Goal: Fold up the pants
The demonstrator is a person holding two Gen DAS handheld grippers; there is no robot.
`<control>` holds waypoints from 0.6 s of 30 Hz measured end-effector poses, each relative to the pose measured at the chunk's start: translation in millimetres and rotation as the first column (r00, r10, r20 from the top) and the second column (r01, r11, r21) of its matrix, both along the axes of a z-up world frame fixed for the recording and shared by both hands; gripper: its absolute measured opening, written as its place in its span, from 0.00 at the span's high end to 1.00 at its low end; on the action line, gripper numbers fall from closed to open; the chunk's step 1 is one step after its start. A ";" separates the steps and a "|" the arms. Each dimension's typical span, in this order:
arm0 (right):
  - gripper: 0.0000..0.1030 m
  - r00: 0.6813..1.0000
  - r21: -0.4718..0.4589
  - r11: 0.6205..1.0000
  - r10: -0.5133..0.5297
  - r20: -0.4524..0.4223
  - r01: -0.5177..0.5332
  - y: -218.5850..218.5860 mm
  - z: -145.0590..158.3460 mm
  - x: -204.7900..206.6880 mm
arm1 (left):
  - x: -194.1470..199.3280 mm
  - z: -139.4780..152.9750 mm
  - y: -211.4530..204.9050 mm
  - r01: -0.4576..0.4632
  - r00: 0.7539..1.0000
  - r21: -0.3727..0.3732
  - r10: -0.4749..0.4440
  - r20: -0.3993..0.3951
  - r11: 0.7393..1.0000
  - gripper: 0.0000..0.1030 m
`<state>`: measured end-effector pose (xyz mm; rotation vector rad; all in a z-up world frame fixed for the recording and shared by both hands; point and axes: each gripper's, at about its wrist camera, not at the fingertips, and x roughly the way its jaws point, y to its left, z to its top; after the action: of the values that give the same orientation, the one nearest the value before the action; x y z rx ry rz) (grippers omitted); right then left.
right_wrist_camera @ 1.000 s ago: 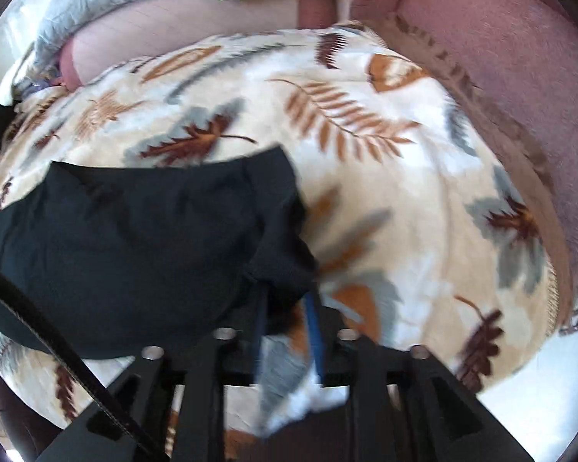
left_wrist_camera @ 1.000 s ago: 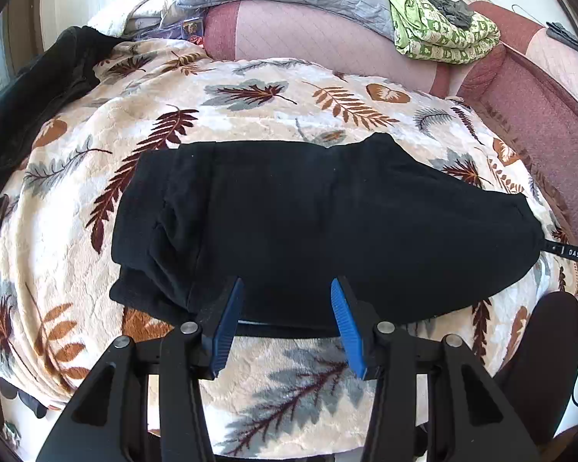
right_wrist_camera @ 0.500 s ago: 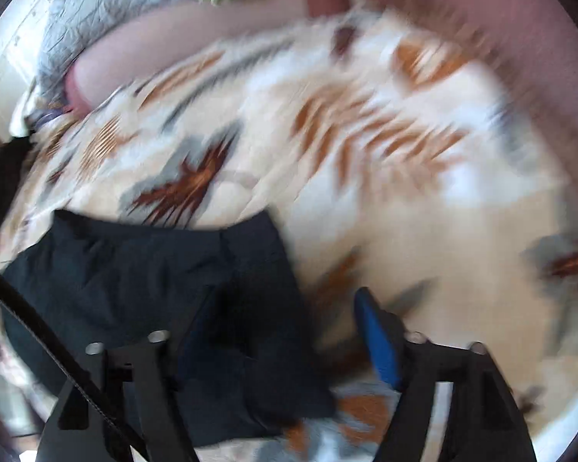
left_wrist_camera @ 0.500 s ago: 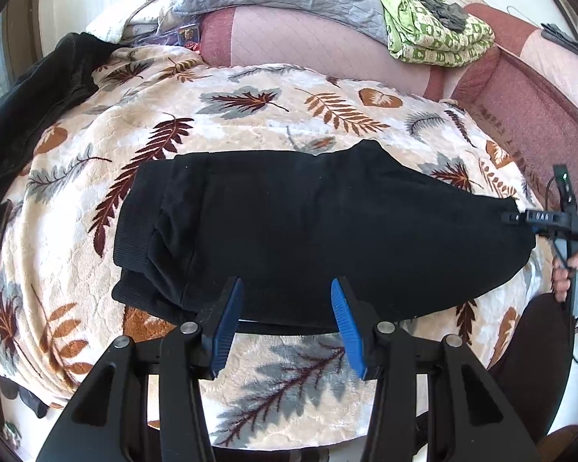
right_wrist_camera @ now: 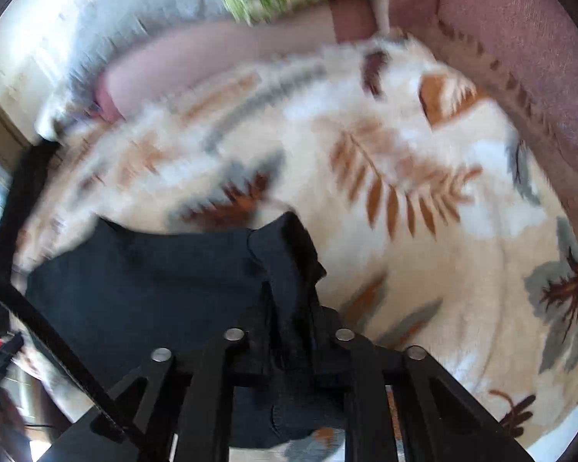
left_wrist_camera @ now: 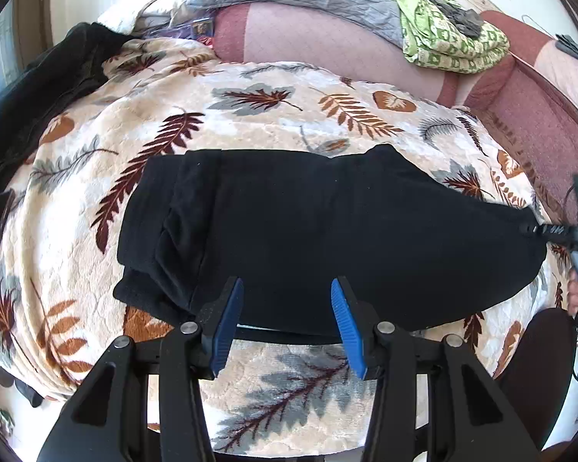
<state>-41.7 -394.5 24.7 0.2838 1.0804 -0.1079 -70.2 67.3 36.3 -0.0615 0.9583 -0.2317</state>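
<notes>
Black pants (left_wrist_camera: 327, 231) lie just beyond the left gripper (left_wrist_camera: 287, 325), its blue pads apart and holding nothing; the right gripper (right_wrist_camera: 289, 346), jaws just closing, pinches the garment's right end. Folded flat on the leaf-print blanket (left_wrist_camera: 273, 115), the pants stretch left to right

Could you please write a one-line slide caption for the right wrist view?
Right gripper, jaws just closed, pinches a bunched end of the black pants on the leaf-print blanket.
</notes>
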 end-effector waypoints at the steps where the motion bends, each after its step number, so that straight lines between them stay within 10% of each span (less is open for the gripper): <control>1: 0.77 0.999 -0.049 0.998 -0.032 -0.043 0.030 -1.7 -10.1 2.8 | -1.0 0.0 1.7 -0.004 1.000 0.000 0.004 0.003 1.000 0.55; 4: 0.43 0.992 -0.063 0.991 -0.121 -0.034 0.119 -15.2 -12.1 -5.4 | -1.2 -0.2 10.4 -0.022 1.000 0.010 0.022 0.012 1.000 0.55; 7: 0.40 0.987 -0.072 0.985 -0.159 -0.006 0.158 -18.6 5.4 -14.6 | 6.2 -3.7 18.9 -0.042 0.999 -0.001 0.042 0.012 0.999 0.51; 13: 0.21 0.985 -0.378 0.911 -0.128 0.117 0.163 38.2 60.1 -1.9 | 26.9 -20.4 23.9 -0.081 0.997 -0.014 0.081 0.001 0.997 0.51; 18: 0.18 0.989 -0.439 0.886 -0.140 0.056 0.151 34.2 44.0 2.5 | 26.4 -33.2 42.0 -0.079 0.997 -0.066 0.079 -0.009 0.995 0.51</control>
<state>-39.2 -360.3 68.7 -0.0477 0.9798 -0.4790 -43.8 109.3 3.1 -0.1605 0.9530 -0.1902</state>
